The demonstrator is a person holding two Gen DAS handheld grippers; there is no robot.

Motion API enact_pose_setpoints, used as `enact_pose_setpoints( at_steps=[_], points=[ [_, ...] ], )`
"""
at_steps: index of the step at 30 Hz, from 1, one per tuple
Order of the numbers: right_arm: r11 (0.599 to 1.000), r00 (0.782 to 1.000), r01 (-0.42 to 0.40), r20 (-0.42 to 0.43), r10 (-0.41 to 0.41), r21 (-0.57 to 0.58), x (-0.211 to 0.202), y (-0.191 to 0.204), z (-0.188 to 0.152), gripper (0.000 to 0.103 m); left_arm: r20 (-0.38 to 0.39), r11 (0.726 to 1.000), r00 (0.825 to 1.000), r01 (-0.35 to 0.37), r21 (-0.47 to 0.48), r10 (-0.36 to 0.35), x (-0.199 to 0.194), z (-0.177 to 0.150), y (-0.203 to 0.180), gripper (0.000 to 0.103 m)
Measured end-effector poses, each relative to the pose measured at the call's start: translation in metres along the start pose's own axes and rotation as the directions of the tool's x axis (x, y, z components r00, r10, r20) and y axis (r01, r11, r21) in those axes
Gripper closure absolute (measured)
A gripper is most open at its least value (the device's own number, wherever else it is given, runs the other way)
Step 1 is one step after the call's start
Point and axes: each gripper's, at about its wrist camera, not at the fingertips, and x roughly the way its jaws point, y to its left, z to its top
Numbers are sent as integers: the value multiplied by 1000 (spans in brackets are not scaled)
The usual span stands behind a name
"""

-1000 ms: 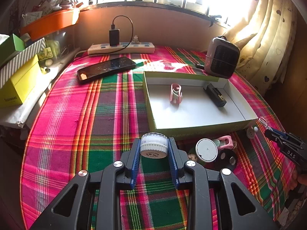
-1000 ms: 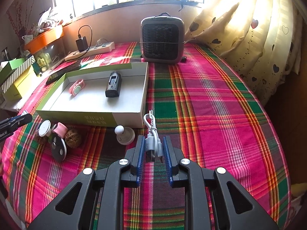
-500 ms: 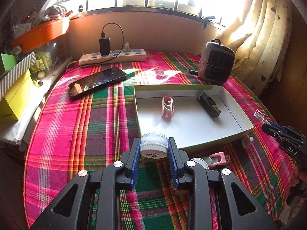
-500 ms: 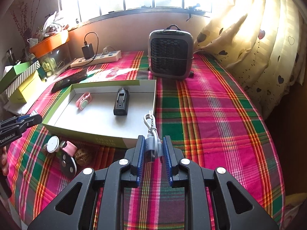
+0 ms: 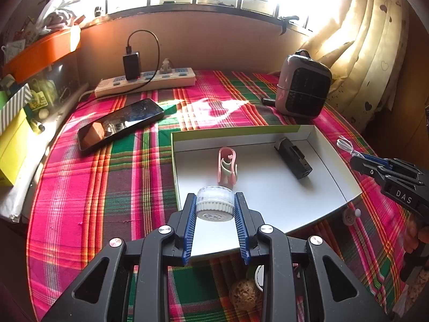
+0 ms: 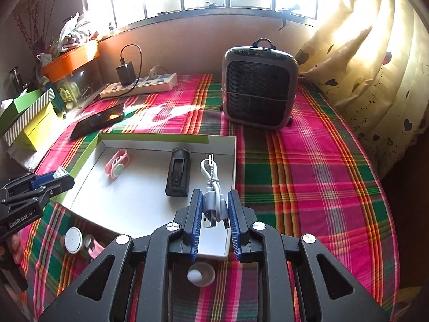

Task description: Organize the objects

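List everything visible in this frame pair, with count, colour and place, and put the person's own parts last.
Shallow cardboard box: 1, white inside with green rim, centre of table.
Pink clip-shaped holder: 1, pink, inside box.
Black rectangular charger block: 1, black, inside box.
Small round jar with ribbed white cap: 1, clear and white, held over box.
Bundled white USB cable: 1, white, held over box.
Black smartphone: 1, black, on cloth left of box.
White power strip: 1, white, by wall.
Grey portable heater: 1, grey, behind box.
Plaid tablecloth: 1, pink and green.
Brown walnut: 1, before box.
Left gripper: black, blue pads, shut on jar.
Right gripper: same, shut on cable.
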Motion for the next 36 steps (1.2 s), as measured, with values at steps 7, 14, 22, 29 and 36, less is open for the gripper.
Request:
enact_pose_setpoints(
  at_steps=[7,14,22,29,36],
  points=[
    [1000,999,-3,-39,3,-18,26,6,13,83,-18,1000,1000,-1,3,1,16,8,0,77],
    [1000,997,-8,-72,8,-10,49,7,23,83,-39,1000,999,-7,7,7,32,12,-1,77],
    [1000,995,-5,-99,3,-20,64,8,27,83,-50,1000,999,-5,-2,5,43,16,-2,77],
    [1000,993,-8,-115,6,-18,71,7,24,83,-50,1000,999,-15,-1,15,47,17,-1,77],
    [999,993,-6,-120,2,-35,73,11,23,83,-44,999,998,-32,15,33,48,17,-2,77]
  ],
)
